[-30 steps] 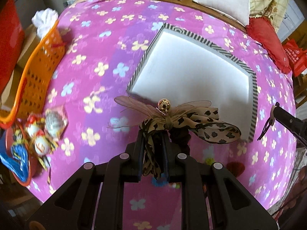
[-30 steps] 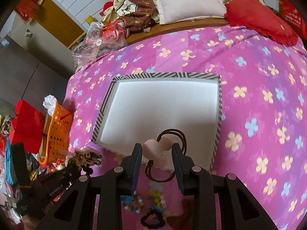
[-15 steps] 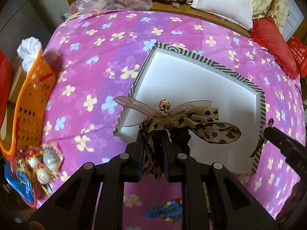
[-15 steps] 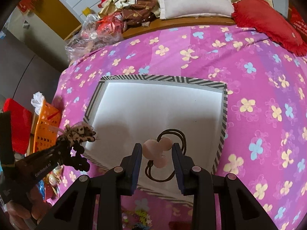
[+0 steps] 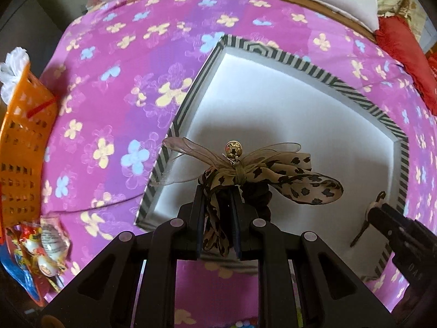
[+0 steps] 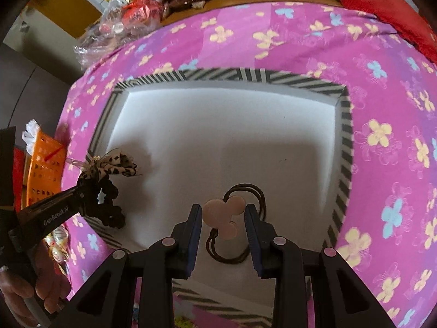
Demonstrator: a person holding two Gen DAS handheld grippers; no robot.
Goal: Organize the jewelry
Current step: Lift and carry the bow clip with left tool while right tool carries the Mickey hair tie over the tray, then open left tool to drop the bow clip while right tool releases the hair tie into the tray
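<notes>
Left wrist: left gripper [image 5: 218, 191] pinches gauzy leopard-print bow [image 5: 275, 179]; right gripper [image 6: 223, 214] clamps round-lobed hair tie [image 6: 222, 214].

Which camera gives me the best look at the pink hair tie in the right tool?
The right wrist view. There the pink hair tie, pink discs on a dark elastic loop, sits centred between the right tool's fingers, over the striped box. The left wrist view shows only a sliver of it at that tool's tip, near the right edge.

We see a leopard-print bow scrunchie [image 5: 273, 175] with 1 gold bead, held above the near-left corner of the white striped-rim box [image 5: 273, 52]; a pink-disc hair tie [image 6: 225, 216] hangs over its near edge.
</notes>
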